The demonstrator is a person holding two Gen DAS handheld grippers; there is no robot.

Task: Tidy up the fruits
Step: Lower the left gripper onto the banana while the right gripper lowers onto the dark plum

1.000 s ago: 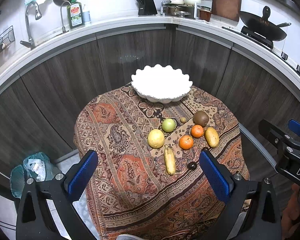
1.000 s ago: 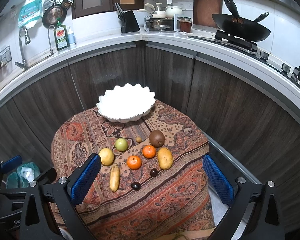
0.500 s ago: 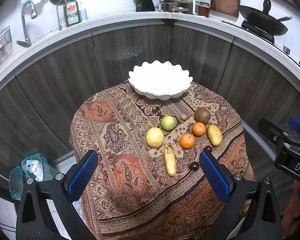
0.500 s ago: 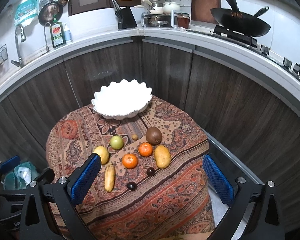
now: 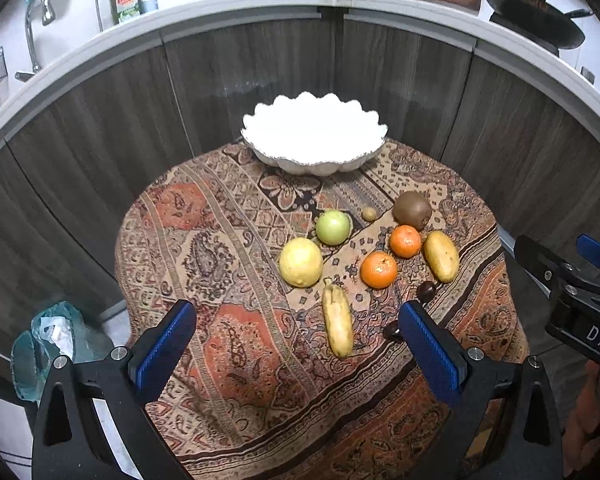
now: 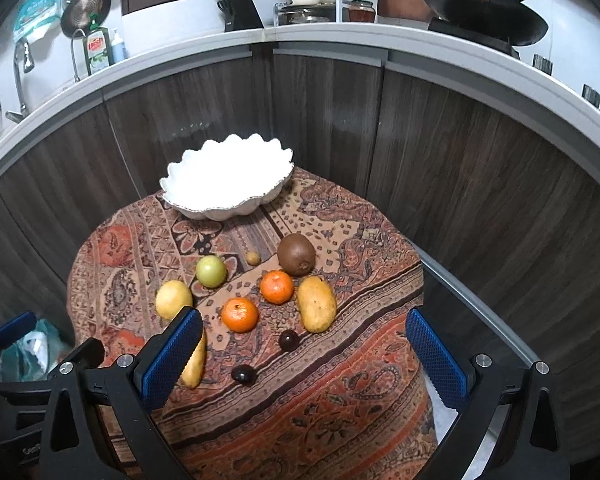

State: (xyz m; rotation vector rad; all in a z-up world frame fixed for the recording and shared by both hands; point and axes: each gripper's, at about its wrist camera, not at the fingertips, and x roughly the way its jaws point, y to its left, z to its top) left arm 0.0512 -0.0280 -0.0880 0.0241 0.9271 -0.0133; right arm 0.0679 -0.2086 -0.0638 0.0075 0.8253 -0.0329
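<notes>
On the patterned cloth (image 5: 228, 240), the white bowl (image 5: 314, 136) sits empty.

Both wrist cameras look forward and down from the near edge of the cloth-covered bench (image 5: 228, 240), facing the far kitchen cabinets. The left view sits further left, catching the right gripper (image 5: 572, 276) at its right edge. Both share the white bowl (image 6: 228, 184) and the fruit spread, at middling range.

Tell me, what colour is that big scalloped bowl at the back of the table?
The bowl is plain white, with a wavy scalloped rim. The left wrist view shows it best.
</notes>
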